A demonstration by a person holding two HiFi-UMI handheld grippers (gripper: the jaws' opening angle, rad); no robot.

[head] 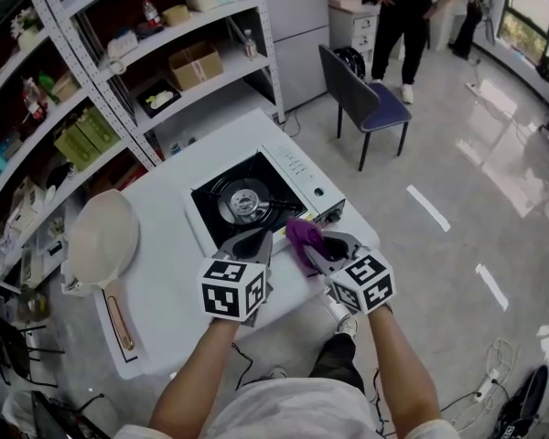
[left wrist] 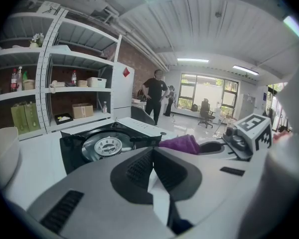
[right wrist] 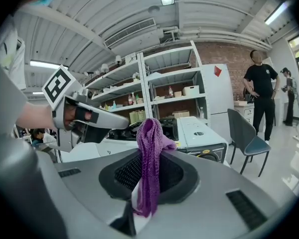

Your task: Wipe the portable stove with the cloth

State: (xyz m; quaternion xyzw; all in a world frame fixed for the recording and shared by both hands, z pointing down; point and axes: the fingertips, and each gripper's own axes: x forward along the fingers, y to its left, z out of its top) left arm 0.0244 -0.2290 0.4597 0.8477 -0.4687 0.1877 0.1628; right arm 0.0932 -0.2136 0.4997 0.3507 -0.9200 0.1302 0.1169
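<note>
**Gripping purple cloth (head: pixel 304 235) over portable stove (head: pixel 256 201)**

Clamped in right tool (head: pixel 315 248), bunched just above stove's front right corner on white table (head: pixel 165 282); left tool (left wrist: pixel 152 153) just beside, closed on nothing, over stove's front edge; print on stove's panel too small to read.

1 portable stove (head: pixel 297 167), with 1 burner (head: pixel 244 199) and 1 knob (head: pixel 318 191). 1 purple cloth (head: pixel 303 235). 2 grippers: left gripper (head: pixel 253 241), right gripper (head: pixel 322 248). 2 marker cubes, 1 per gripper: left cube (head: pixel 231 289), right cube (head: pixel 366 283). 1 white table (head: pixel 165 282). 1 white pan (head: pixel 101 238). 1 chair (head: pixel 371 103). 2 people at back: person in black (head: pixel 404 7), second person (head: pixel 471 12). 2 white floor strips: far strip (head: pixel 427 207), near strip (head: pixel 490 286). 1 cardboard box (head: pixel 194 64) on the shelving.
</note>
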